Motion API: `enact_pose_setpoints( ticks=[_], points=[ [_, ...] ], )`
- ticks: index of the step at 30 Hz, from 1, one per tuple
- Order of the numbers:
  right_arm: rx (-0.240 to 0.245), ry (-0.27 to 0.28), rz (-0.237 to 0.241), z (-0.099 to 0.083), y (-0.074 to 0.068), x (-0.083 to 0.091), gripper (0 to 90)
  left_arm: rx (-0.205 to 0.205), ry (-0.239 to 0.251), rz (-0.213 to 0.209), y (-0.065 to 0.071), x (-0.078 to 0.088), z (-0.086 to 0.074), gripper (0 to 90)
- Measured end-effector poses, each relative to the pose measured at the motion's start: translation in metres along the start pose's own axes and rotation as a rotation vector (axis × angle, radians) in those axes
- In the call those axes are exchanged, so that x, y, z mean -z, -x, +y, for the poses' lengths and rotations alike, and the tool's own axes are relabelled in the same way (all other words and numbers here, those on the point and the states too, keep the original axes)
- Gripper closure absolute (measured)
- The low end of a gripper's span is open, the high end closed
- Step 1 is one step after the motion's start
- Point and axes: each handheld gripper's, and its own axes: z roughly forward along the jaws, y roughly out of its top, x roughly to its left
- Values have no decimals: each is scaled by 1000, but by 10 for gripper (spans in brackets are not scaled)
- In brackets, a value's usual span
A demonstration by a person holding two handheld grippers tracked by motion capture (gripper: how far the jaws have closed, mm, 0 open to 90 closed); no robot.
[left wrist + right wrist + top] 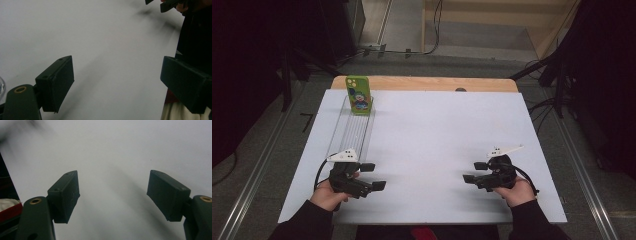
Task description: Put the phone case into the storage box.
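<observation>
A green phone (358,95) with a cartoon picture stands upright at the far end of a clear ribbed rack (353,131) on the left of the white board (437,130). My left gripper (373,176) rests low near the rack's near end and points right. Its jaws are open over bare board with nothing between them (117,75). My right gripper (475,172) sits at the near right and points left toward the other one. It is open too, with plain white board between its pads (116,190). The right gripper's jaw tips (170,4) appear far off in the left gripper view.
The board lies on a wooden table (422,83) whose far edge shows behind it. Dark stands and cables (557,75) flank the table on the floor. A metal rail (257,165) runs along the left. The person's dark sleeve (195,32) borders the board's near edge.
</observation>
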Motion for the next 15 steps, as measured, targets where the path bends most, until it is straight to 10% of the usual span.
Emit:
enact_pose_setpoints(
  ticks=[15],
  points=[
    [2, 0, 0, 0, 0, 0, 241, 0, 3, -3, -1, 1, -1, 119]
  ],
)
